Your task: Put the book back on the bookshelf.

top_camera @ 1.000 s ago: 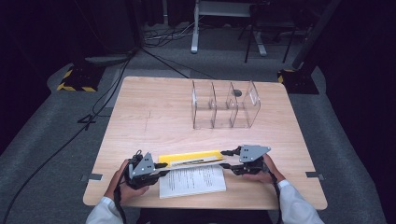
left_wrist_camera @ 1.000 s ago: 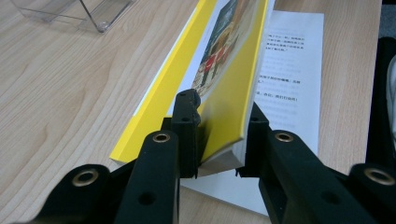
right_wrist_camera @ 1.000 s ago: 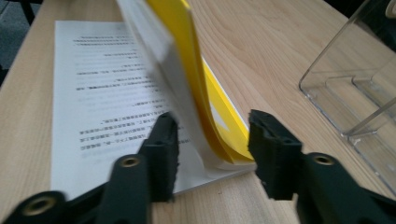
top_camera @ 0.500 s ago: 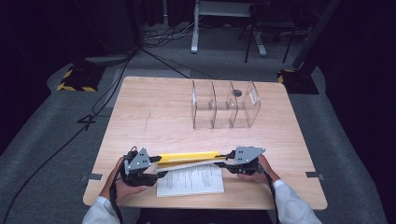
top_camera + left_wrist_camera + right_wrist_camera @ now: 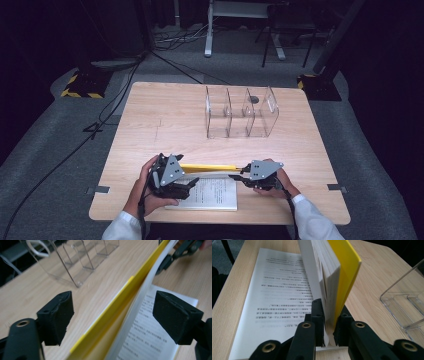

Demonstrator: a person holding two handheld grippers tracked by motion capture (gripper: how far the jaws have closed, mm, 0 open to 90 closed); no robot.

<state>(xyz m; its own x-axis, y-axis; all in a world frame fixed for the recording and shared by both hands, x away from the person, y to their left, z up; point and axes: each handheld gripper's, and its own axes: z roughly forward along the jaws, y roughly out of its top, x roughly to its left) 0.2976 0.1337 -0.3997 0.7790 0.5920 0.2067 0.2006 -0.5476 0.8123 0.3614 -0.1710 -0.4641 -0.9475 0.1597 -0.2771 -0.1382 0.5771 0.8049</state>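
right gripper: clamped on yellow book | left gripper: just spread, astride it | clear organizer: contents unclear

Loads of bare table ahead of both grippers. Only real blocker is the clear plastic organizer further out, slightly right.
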